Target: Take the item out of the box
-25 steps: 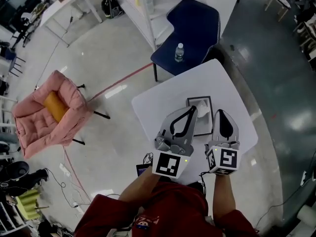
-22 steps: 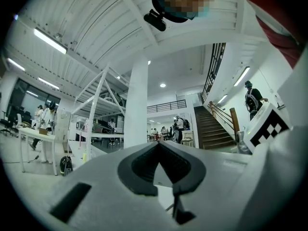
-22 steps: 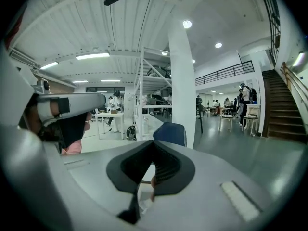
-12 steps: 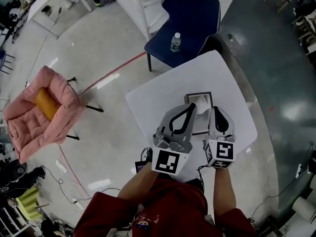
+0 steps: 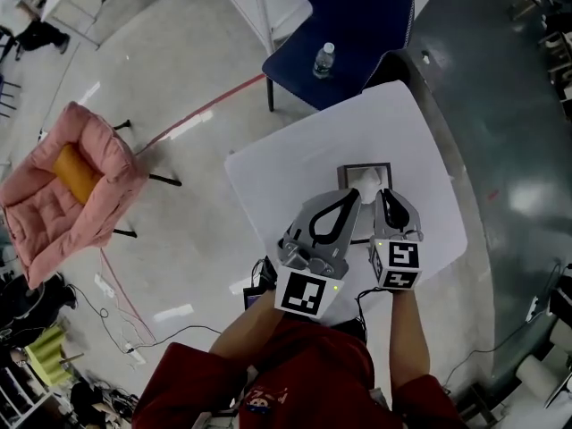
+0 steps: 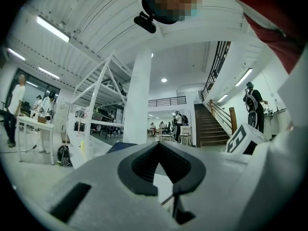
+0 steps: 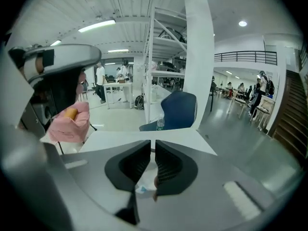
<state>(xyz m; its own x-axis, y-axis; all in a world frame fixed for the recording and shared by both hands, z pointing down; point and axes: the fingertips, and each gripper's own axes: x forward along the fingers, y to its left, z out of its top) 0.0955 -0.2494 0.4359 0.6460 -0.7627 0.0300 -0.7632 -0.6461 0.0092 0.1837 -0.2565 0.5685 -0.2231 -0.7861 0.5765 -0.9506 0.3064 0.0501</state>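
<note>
Your right hand-held gripper (image 5: 385, 197), jaws just opened a sliver and empty, hangs over the box (image 5: 364, 165) on the surface (image 5: 295, 177) beside your pressed-together left hand-held gripper (image 5: 355, 196); pinch the soft, light-looking white item (image 5: 367, 183) inside by its raised top.

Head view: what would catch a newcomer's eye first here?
The two grippers, left gripper and right gripper, hover by a dark-rimmed box on the white table. The right one's jaws have just been opening, nothing between them. Left on the floor stands a pink chair with an orange cushion.
</note>
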